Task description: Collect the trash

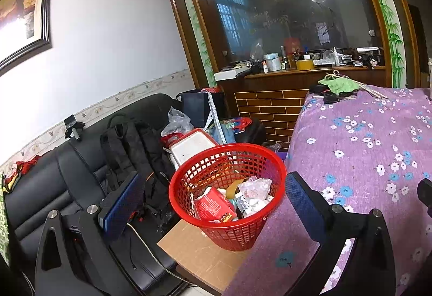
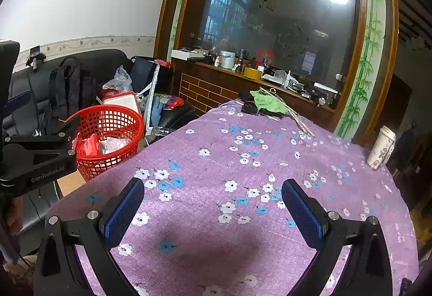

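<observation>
The left gripper [image 1: 216, 204] is held wide open with nothing between its blue pads [image 1: 305, 204], over the table's left edge. Just past it, a red basket [image 1: 229, 158] is seen standing on a cardboard sheet [image 1: 194, 250] beside the table; a red carton [image 1: 213, 204], crumpled plastic [image 1: 255, 186] and other scraps are piled inside. The right gripper [image 2: 213, 209] is likewise spread wide and empty above the purple cloth [image 2: 270, 161], which is bare near it. Farther off, a rolled paper tube [image 2: 382, 147] is stood at the right edge, and a green cloth [image 2: 267, 103] with sticks is laid at the far end. A black sofa [image 1: 67, 182] with a backpack [image 1: 135, 144] is seen behind the basket.
</observation>
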{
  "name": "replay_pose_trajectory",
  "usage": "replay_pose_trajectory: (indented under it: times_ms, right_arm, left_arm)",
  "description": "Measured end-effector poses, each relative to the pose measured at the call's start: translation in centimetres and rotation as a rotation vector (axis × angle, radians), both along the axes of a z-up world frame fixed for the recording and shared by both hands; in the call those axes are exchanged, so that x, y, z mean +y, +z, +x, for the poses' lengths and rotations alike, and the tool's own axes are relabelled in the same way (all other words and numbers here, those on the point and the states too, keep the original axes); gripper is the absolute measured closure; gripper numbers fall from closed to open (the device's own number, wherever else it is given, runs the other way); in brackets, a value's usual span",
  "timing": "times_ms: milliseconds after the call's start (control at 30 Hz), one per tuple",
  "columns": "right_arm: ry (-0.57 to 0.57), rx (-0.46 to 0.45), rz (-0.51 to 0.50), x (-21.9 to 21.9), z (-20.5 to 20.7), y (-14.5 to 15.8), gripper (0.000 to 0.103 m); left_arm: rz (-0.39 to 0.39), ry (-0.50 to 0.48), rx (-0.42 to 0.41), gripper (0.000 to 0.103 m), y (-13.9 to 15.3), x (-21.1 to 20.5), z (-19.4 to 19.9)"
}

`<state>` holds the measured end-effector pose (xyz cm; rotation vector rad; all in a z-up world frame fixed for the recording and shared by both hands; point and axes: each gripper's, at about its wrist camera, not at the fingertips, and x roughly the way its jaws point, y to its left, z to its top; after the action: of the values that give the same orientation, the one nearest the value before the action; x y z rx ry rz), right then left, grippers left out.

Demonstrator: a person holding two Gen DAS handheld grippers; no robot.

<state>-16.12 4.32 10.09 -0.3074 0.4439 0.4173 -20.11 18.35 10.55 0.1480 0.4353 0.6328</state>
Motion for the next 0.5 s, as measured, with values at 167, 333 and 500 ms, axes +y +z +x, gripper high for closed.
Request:
replay_pose_trajectory:
  times_ms: [167,333,500]
  right_arm:
    - [0.005,0.002,-0.005,0.16,0.02,-0.21,0.0]
    - [0.0,0.019,-0.004,0.05,0.4,-0.43,0.0]
    - [-0.002,0.028,-0.001,-0.08,0.59,-0.56,0.0]
  left_arm:
    - [-0.01,0.0,0.003,0.0,-0.02,0.19,0.15]
    - [-0.012,-0.003,0.007,0.0,-0.26,0.24,0.3]
    - [-0.015,-0.007,0.012,0.0,-0.43,0.18,0.45]
